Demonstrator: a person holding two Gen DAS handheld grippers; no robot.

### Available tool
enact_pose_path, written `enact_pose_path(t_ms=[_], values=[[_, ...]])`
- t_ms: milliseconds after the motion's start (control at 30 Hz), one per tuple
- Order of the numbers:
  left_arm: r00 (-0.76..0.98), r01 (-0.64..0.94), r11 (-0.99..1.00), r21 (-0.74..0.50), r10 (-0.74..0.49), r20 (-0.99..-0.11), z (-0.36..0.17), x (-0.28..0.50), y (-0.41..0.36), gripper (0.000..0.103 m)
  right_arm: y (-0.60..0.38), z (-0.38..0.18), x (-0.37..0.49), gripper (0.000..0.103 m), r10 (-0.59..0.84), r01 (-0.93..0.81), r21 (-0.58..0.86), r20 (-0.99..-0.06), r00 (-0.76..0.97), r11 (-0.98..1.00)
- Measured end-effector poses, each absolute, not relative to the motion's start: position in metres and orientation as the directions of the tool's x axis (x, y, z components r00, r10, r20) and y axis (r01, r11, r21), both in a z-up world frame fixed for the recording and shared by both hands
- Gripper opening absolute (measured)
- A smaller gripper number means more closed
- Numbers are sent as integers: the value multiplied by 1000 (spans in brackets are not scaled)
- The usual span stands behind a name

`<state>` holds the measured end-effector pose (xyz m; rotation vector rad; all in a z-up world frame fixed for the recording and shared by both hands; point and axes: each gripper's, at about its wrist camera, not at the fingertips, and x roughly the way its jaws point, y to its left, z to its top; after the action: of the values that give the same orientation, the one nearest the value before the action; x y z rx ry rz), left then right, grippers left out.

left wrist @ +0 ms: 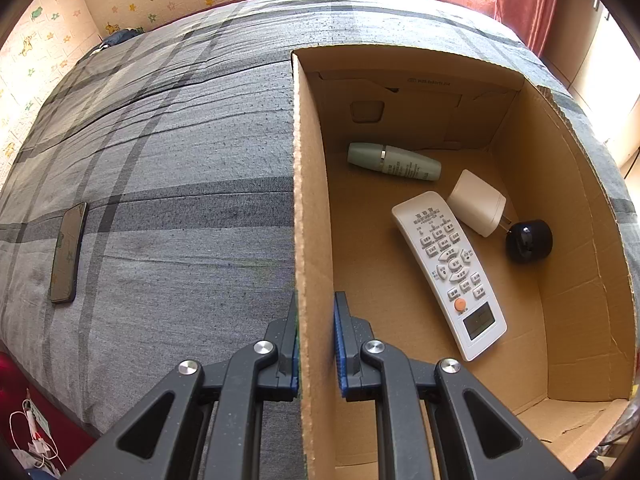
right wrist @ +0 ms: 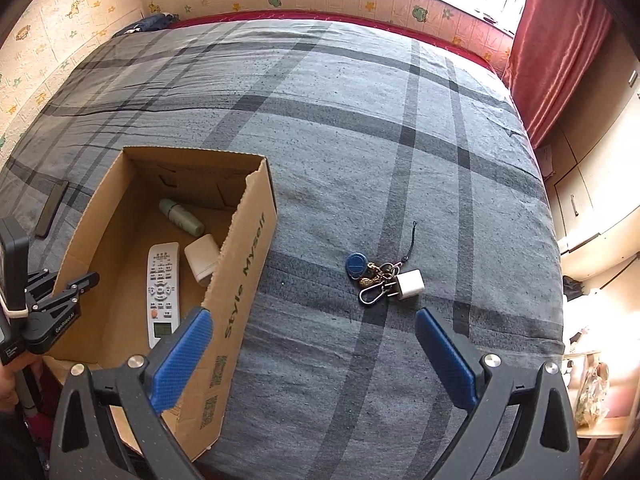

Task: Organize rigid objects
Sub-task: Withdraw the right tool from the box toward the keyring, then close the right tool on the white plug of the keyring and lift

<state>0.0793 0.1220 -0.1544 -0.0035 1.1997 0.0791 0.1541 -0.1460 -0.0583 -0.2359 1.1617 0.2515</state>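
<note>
Cardboard is sitting between the pads of your left hand-held gripper [left wrist: 316, 344], which is straddling the left wall of the box [left wrist: 312, 208] on the bed [right wrist: 360, 128], though you cannot tell whether the pads are pressing it. Your right hand-held gripper [right wrist: 316, 348] is hovering with its fingers spread wide and carrying nothing, facing the key bunch [right wrist: 370, 276] and small white charger [right wrist: 410, 283] lying together on the blanket. Inside the box are lying the remote [left wrist: 450, 272], pale green bottle [left wrist: 394, 161], white adapter [left wrist: 476, 202] and black round piece [left wrist: 528, 240].
</note>
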Motion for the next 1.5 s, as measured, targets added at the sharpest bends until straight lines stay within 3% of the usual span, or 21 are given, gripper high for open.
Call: enact_pose_path(t_ms=[833, 1200, 1433, 1500], values=[[357, -66, 997, 44, 65, -932, -156, 79, 120, 14, -233, -177, 206, 103, 37, -189, -26, -946, 323, 982], [353, -68, 997, 48, 69, -933, -156, 81, 121, 15, -252, -193, 233, 102, 28, -122, -9, -954, 299, 992], [352, -68, 996, 51, 72, -933, -156, 81, 120, 15, -258, -197, 247, 83, 50, -97, 23, -956, 288, 995], [352, -69, 996, 51, 72, -933, -156, 81, 120, 16, -258, -197, 249, 82, 53, -96, 26, -956, 289, 995]])
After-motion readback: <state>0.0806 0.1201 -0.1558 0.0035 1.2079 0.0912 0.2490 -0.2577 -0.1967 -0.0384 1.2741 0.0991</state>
